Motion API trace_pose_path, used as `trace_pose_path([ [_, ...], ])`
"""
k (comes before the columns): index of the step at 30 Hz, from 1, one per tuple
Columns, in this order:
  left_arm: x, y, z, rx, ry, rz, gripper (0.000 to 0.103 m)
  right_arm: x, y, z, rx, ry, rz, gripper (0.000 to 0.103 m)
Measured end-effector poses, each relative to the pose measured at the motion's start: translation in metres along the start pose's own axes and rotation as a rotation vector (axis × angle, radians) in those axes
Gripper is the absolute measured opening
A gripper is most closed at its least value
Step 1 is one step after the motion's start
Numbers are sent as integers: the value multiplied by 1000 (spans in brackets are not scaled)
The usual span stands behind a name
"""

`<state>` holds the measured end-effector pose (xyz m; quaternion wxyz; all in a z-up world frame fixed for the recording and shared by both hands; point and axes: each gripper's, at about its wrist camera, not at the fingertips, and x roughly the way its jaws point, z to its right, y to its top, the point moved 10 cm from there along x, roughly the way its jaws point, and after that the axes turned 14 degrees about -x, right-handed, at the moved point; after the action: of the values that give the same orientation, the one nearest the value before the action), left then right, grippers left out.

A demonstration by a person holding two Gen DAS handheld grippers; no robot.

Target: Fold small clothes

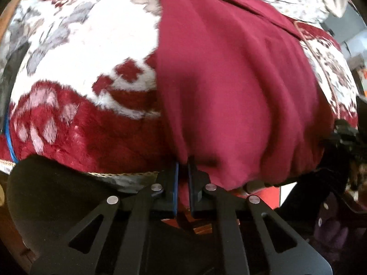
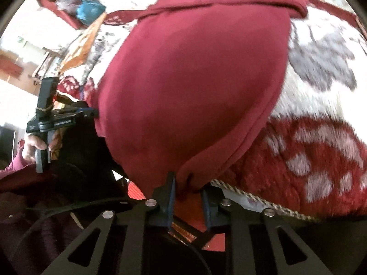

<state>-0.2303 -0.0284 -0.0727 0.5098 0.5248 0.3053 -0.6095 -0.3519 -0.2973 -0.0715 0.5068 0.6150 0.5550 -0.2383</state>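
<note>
My left gripper (image 1: 182,162) is clamped on the near hem of the garment (image 1: 229,91), a plain dark red piece. My two black fingers (image 1: 170,183) stand almost together, with a pinch of cloth running down between them. From that pinch the cloth rises toward twelve o'clock and spreads to one and two o'clock, wrinkled in long vertical folds.

It lies over a fuzzy blanket (image 1: 80,68), red and white with grey flowers, which fills the view from nine to eleven o'clock. A braided cord (image 1: 128,174) edges the blanket just left of my fingers. At three o'clock, at the far corner of the hem, a dark shape of my right gripper (image 1: 344,135) shows, blurred.

In the right wrist view, my right gripper (image 2: 187,184) has the other hem corner between its fingers. The left finger touches the cloth; the right finger (image 2: 207,202) stands a little off the fold, so I cannot tell whether the grip is firm. The garment bulges upward from there toward twelve o'clock, its seamed edge curving down at four o'clock onto the blanket.

At nine o'clock in this view my left gripper bites the garment's side edge, and my hand (image 2: 31,145) with a pink sleeve (image 2: 13,167) holds its handle.
</note>
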Motion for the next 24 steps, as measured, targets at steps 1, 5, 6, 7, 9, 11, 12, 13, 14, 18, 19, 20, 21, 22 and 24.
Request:
trace_pose_path([
  [1,-4,0,4,17,-7,6,6,-4,4,-3,-14,3,15,17],
  [5,-27,14,17,-21,-120,23,6,-23,25,-6,-13,36,102,16],
  [6,-34,21,18,-29,-140,41,6,-29,31,-5,-13,36,127,16],
  [7,-43,30,20,-38,-158,69,5,-36,38,-4,-7,40,155,16],
  [9,-58,49,23,-50,-186,122,6,-53,54,2,11,43,220,16],
  [11,-77,75,27,-62,-202,199,6,-71,71,12,34,38,296,16],
  [12,-82,84,27,-68,-207,224,6,-79,79,18,43,27,331,16],
  [13,-89,98,28,-82,-219,262,6,-88,89,27,57,12,372,16],
  [14,-95,112,28,-99,-228,295,6,-93,97,32,69,7,394,15],
  [18,-109,161,32,-146,-259,395,6,-109,124,61,129,0,479,15],
  [19,-111,174,33,-156,-259,419,6,-110,133,68,138,-14,494,15],
  [20,-110,182,34,-158,-253,436,6,-111,139,74,146,-21,508,15],
  [21,-110,190,33,-160,-245,455,6,-111,148,78,158,-27,525,15],
  [22,-109,201,35,-166,-236,473,6,-113,155,85,172,-35,546,15],
  [24,-102,221,36,-185,-236,479,6,-117,165,99,196,-47,579,15],
])
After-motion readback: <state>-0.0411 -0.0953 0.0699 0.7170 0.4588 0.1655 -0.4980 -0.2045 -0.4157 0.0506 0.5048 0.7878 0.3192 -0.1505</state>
